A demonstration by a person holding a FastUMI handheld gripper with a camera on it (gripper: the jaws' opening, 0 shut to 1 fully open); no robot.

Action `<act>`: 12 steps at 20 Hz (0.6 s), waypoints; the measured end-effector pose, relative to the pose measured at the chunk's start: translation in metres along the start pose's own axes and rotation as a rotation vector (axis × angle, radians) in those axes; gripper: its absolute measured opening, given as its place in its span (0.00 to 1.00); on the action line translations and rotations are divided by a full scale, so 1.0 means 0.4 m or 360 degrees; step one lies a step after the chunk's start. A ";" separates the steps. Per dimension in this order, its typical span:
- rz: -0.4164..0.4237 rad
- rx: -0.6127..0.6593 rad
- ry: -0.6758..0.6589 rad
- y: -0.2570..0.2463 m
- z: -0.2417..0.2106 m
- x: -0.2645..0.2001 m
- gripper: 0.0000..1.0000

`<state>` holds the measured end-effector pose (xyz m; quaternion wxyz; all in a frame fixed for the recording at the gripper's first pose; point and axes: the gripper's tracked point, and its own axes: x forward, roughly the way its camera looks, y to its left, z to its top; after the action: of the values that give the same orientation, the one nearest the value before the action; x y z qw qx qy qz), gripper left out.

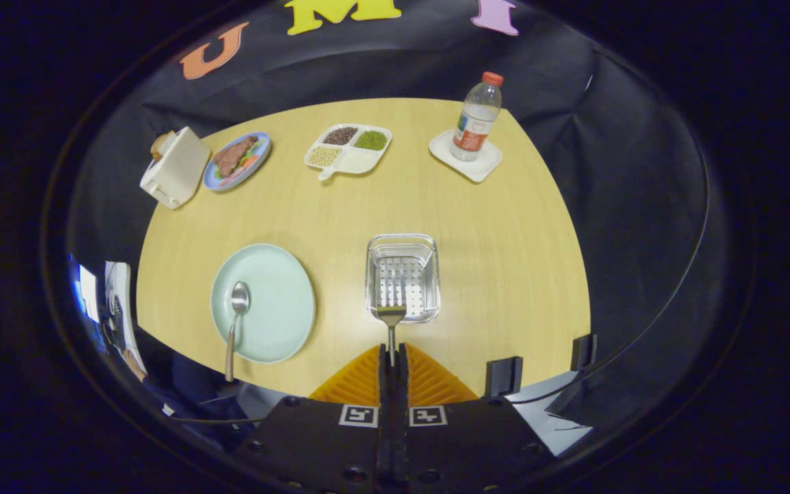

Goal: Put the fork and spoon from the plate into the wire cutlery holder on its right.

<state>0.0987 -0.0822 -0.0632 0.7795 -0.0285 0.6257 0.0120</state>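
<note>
Fork (391, 322) is up in the gripper (391, 357), handle pinched tight between both ribbed fingers, which are closed right onto it. Its shiny metal tines point ahead and sit at the near rim of the cutlery holder (403, 278), a rectangular steel basket with a perforated floor and rounded corners. Just to the holder's left there's the round pale-green plate (278, 302), smooth and matte, with the spoon (236, 322) lying along its left side, bowl on the plate, long handle overhanging the near edge. All of this rests on a light wood-grain table (491, 233). Beyond, a white divided dish (347, 148) holding dark, green and pale beans, a clear plastic bottle (477, 116) with a red cap upright on a square white coaster (465, 156), a blue plate of food (237, 160), and a white boxy toaster (175, 168).
</note>
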 end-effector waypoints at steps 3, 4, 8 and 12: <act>-0.0007 0.0008 0.0059 -0.011 0.001 0.011 0.02; -0.0004 0.0002 0.0080 -0.011 -0.003 0.013 0.02; -0.0012 0.0005 0.0115 -0.017 0.001 0.019 0.02; -0.0021 0.0031 0.0085 -0.024 0.023 0.009 0.09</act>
<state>0.1088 -0.0913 -0.0646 0.7627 -0.0253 0.6462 0.0000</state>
